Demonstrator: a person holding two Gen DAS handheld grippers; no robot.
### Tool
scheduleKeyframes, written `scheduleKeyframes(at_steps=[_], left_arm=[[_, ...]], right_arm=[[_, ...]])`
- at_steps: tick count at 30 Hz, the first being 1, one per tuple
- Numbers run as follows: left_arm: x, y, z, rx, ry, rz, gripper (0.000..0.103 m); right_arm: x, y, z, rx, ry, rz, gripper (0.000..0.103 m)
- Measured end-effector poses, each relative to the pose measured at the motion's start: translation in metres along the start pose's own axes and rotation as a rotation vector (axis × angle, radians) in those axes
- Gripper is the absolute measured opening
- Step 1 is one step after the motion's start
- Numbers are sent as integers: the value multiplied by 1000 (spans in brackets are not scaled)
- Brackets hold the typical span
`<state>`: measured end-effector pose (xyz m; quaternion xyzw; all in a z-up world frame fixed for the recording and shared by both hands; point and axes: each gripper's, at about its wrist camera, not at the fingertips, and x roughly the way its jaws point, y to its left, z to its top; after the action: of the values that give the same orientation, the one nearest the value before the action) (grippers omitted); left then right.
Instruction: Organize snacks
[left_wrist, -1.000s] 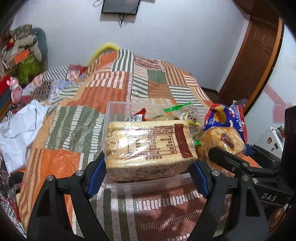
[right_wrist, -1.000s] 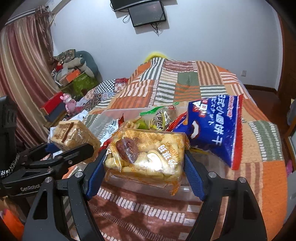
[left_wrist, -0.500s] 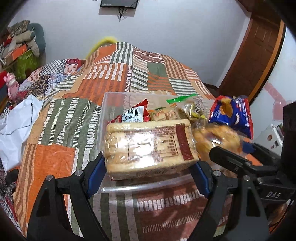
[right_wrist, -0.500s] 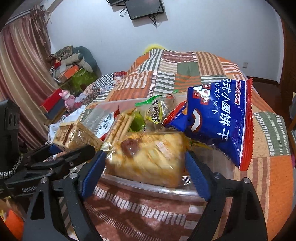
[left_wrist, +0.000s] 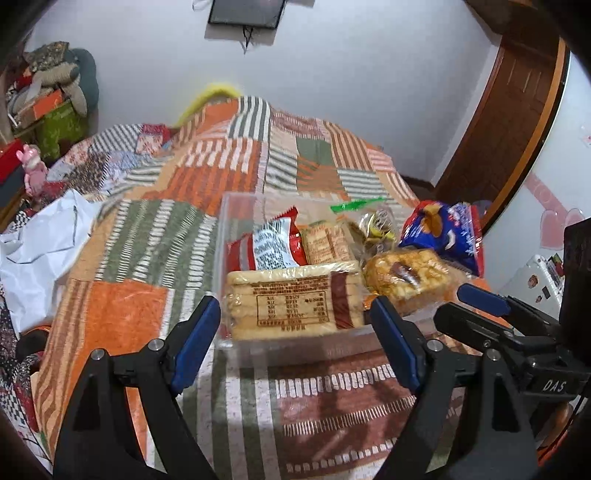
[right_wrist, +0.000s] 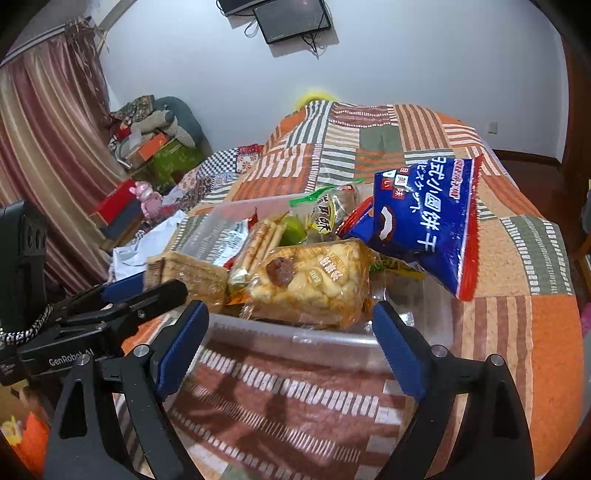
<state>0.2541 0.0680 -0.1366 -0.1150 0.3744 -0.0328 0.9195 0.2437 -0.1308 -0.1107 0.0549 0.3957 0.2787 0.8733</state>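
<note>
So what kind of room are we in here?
Most likely a bedroom in a home. The snack bin sits on a bed covered by a patchwork quilt, a screen is mounted on the wall, and a striped curtain hangs beside piled belongings.

Clear bin (left_wrist: 236, 206) on patchwork-quilted bed (left_wrist: 122, 310)

bin (left_wrist: 240, 206) packed, near wall blocks entry | quilt (left_wrist: 147, 236) left seemingly open

- left gripper (left_wrist: 295, 334): black plastic arms, blue pads, silver screws, "GenRobot" lettering, braided black-and-white cable
- right gripper (right_wrist: 290, 341): same build, "DAS" marking
</note>
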Motion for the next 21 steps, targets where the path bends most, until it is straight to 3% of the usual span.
scheduleKeyframes(at_steps=[6,13,21], left_arm=[[-43,-11,-3,37,-90,3,84],[-104,-30,-7,96,-219,-9,84],[-164,-46,-19,135,-348,6,89]], right_arm=[[-33,14,2,-44,-64,-1,88],[-88,32,2,-92,-200,-13,89],[-137,50,-10,-142,-325,-7,100]])
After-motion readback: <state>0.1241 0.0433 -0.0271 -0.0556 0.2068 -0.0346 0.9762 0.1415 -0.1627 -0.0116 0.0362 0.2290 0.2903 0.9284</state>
